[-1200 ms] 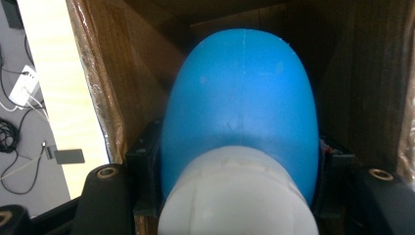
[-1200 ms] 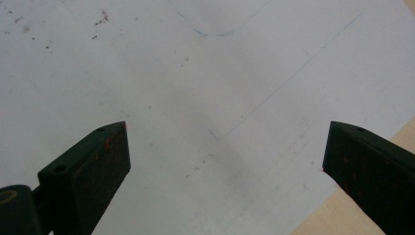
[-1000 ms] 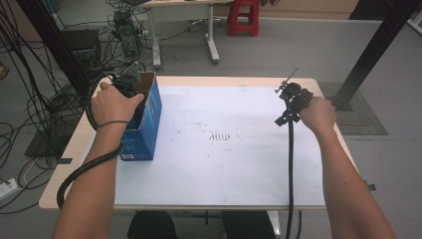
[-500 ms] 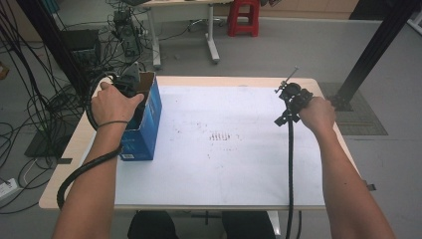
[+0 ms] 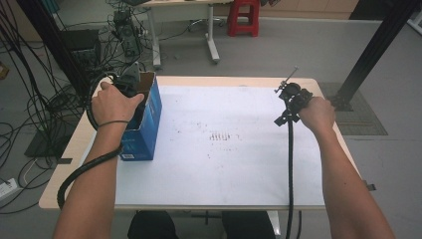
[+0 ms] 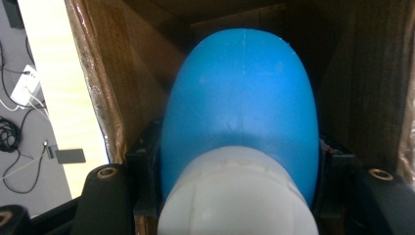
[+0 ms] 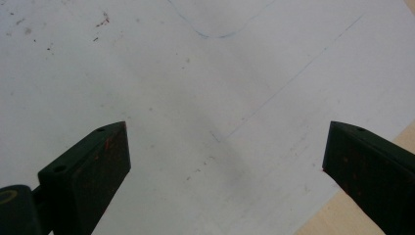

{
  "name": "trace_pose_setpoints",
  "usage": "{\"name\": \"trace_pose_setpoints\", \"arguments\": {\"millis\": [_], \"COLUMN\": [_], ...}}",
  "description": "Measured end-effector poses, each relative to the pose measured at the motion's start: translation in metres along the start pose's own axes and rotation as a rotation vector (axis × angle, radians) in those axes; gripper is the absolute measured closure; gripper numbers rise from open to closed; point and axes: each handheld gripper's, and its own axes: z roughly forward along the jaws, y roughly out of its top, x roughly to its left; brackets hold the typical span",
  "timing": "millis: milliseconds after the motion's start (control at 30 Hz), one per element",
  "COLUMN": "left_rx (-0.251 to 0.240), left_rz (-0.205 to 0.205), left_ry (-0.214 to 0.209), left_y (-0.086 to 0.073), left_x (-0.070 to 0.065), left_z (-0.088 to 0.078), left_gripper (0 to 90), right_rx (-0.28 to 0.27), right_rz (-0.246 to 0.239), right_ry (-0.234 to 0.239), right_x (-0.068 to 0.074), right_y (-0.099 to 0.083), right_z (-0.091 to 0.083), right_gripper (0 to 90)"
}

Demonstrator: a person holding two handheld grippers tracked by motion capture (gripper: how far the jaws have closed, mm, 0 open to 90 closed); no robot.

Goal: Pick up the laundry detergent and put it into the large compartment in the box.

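An open blue cardboard box (image 5: 148, 122) stands at the table's left side. My left gripper (image 5: 130, 84) reaches down into it from above, with a hand on top. Inside the brown box walls (image 6: 122, 73), my left gripper (image 6: 237, 159) is shut on a rounded blue object (image 6: 242, 93) with a white end nearest the camera; the black jaws press on both its sides. My right gripper (image 5: 289, 94) hovers over the right part of the white sheet (image 5: 224, 149). In the right gripper view, that gripper (image 7: 225, 147) stands open with nothing between its jaws.
The white sheet (image 7: 195, 73) covers most of the wooden table (image 5: 64, 164), with faint marks in its middle. A black cable (image 5: 290, 169) trails from the right gripper toward the front edge. Cables (image 5: 30, 99) crowd the floor left; a black post (image 5: 368, 50) stands at the right.
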Motion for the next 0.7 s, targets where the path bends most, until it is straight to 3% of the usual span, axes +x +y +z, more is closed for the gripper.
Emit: {"name": "trace_pose_setpoints", "arguments": {"millis": [700], "left_rx": [-0.003], "left_rz": [-0.003], "left_ry": [-0.002], "left_y": [-0.0010], "left_x": [0.0009], "left_z": [0.0001], "left_gripper": [37.8], "right_rx": [-0.002], "right_rz": [0.002], "right_ry": [0.001], "right_x": [0.0000], "right_y": [0.0002], "right_z": [0.0006], "right_gripper": [3.4]}}
